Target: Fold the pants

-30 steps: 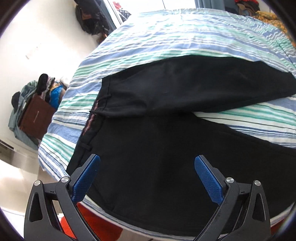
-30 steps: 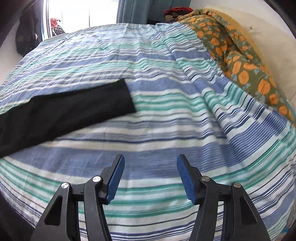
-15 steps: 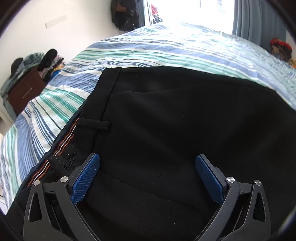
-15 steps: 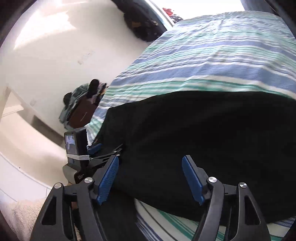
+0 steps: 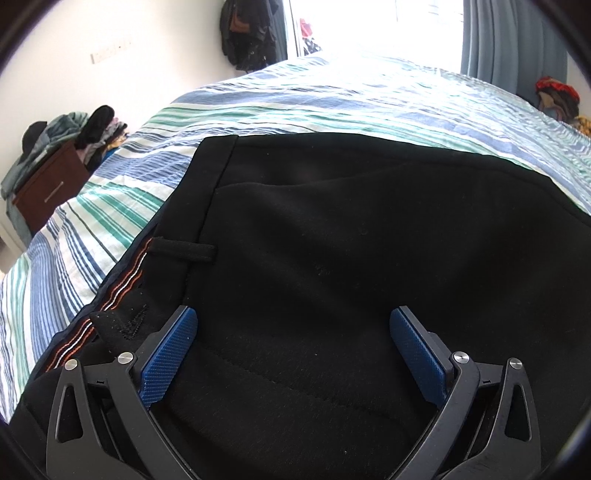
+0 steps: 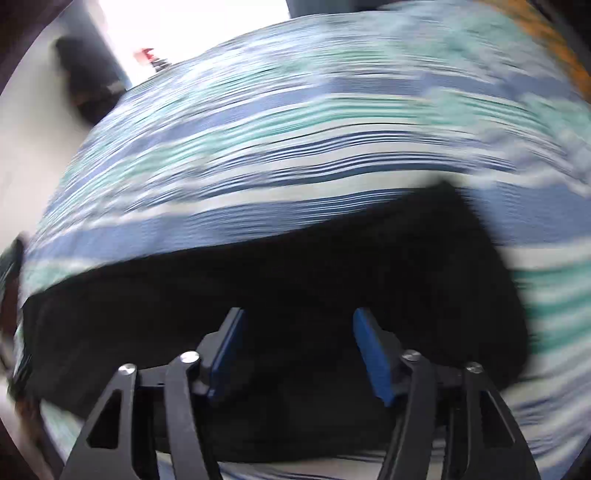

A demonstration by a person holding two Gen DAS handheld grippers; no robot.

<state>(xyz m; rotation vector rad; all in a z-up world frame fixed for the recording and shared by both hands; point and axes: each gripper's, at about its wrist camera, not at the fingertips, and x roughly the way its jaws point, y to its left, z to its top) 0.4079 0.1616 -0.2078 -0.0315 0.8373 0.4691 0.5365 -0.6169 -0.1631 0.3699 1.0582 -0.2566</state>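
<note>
Pants [image 5: 351,258], black, spread flat across a striped bedsheet [image 5: 110,206], waistband end nearest the left-hand camera. Closest in, left gripper [image 5: 293,350] poised low over the seat of the garment, blue pads [image 5: 168,358] set wide apart, nothing pinched between them. Just beyond, waistband [image 5: 212,192] with a belt loop [image 5: 184,251] and striped inner lining [image 5: 107,306] turned up at the near corner. Right gripper [image 6: 297,350] over dark cloth [image 6: 295,288] too, jaws at a middling gap and closing, fabric below but not yet caught by the pads as far as visible. Folding judged barely begun: both legs seemingly laid together, lengthwise stage perhaps done, crosswise folds left. Farther off, wooden cabinet [image 5: 48,184] heaped with clothes, dark bags [image 5: 251,33] hung on the wall, curtain [image 5: 513,44] beside a glaring window. Right-hand view heavily smeared by motion; hem end [image 6: 465,221] only roughly traceable. Lower edge of the garment cut off beneath both tools; layers underneath impossible to count.
</note>
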